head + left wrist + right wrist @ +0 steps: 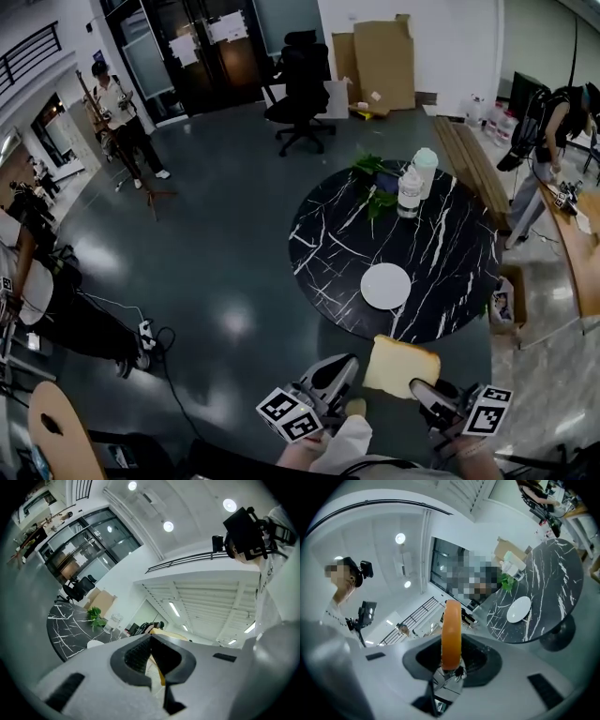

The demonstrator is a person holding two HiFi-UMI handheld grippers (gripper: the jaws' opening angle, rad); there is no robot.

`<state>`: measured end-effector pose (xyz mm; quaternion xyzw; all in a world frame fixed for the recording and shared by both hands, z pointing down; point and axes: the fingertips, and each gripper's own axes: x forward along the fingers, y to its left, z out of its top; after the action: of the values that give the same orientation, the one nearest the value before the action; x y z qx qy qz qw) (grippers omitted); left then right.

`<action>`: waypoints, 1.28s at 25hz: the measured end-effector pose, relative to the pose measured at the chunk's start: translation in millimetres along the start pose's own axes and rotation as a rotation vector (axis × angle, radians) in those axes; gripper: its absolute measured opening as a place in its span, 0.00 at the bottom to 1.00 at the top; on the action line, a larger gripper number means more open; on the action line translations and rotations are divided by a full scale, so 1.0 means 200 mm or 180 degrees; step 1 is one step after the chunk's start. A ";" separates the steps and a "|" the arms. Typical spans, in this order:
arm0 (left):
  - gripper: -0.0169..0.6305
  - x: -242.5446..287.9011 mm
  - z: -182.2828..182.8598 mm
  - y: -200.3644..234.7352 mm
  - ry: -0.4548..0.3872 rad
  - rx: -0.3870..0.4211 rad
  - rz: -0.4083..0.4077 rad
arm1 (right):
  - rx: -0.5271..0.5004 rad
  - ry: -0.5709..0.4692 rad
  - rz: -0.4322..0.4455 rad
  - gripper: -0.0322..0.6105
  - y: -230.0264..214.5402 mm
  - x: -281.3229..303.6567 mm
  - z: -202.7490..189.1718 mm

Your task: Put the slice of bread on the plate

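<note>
The slice of bread [401, 366], pale with a tan crust, hangs in the air just short of the near edge of the round black marble table [450, 253]. My left gripper [354, 367] meets its left edge and my right gripper [424, 386] its near right corner. In the right gripper view the bread [451, 634] stands edge-on, with the right gripper [451, 667] shut on it. The left gripper [151, 665] shows a thin strip of crust [160, 673] pinched in its narrow gap. The empty white plate [385, 286] lies on the table beyond the bread, and it shows again as plate [519, 609] and plate [95, 643].
A clear jar [410, 190], a pale cup [426, 161] and a green plant [375, 180] stand at the table's far side. A black office chair [302, 89] is behind. People stand at left [117, 112] and right [544, 131]. Cables [141, 330] lie on the floor.
</note>
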<state>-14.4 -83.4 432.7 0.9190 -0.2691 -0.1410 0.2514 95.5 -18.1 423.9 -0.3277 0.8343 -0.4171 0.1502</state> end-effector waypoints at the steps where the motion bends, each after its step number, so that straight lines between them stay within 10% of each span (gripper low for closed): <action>1: 0.04 0.03 0.02 0.04 0.0011 0.0007 0.0011 | 0.0011 -0.0002 -0.0025 0.20 -0.02 0.02 0.02; 19: 0.04 0.42 0.14 0.58 0.0111 -0.0010 0.0018 | 0.0115 -0.0145 -0.0410 0.20 -0.40 0.29 0.32; 32: 0.04 0.52 0.12 0.92 0.0025 -0.0010 0.0493 | 0.0199 0.0384 -0.0271 0.20 -0.82 0.61 0.43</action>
<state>-16.8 -286.0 498.8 0.8955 -0.3382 -0.1180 0.2640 119.4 -224.0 504.8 -0.3323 0.8137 -0.4680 0.0919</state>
